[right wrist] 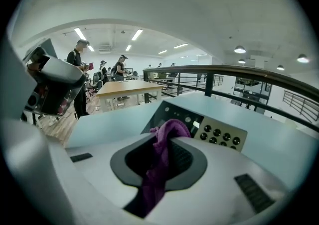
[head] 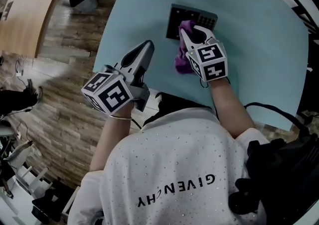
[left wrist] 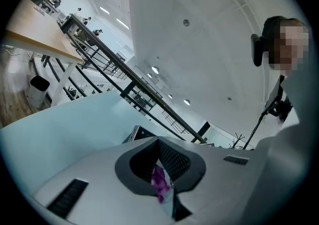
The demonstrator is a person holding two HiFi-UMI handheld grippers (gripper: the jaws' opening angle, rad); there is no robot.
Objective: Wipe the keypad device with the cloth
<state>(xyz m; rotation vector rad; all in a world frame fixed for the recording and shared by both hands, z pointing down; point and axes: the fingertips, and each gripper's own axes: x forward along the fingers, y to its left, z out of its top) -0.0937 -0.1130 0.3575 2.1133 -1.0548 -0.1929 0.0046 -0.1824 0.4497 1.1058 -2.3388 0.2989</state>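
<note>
R gripper [head: 193,32]: jaws clamped on purple cloth [head: 182,62], over keypad [head: 175,18]. L gripper [head: 147,46]: jaws together, empty. Suggest light, even strokes across keys.

Head view overhead, right gripper view low, sharing keypad device [right wrist: 214,132]

Keypad device [head: 195,18] lies on the table [head: 259,55], toward its far side. Right gripper [head: 193,31] is at the device's near edge, the cloth [head: 182,60] clamped between its jaws and trailing toward the person. Left gripper [head: 148,46] — further left, over the table's near-left edge — stands apart from both.
</note>
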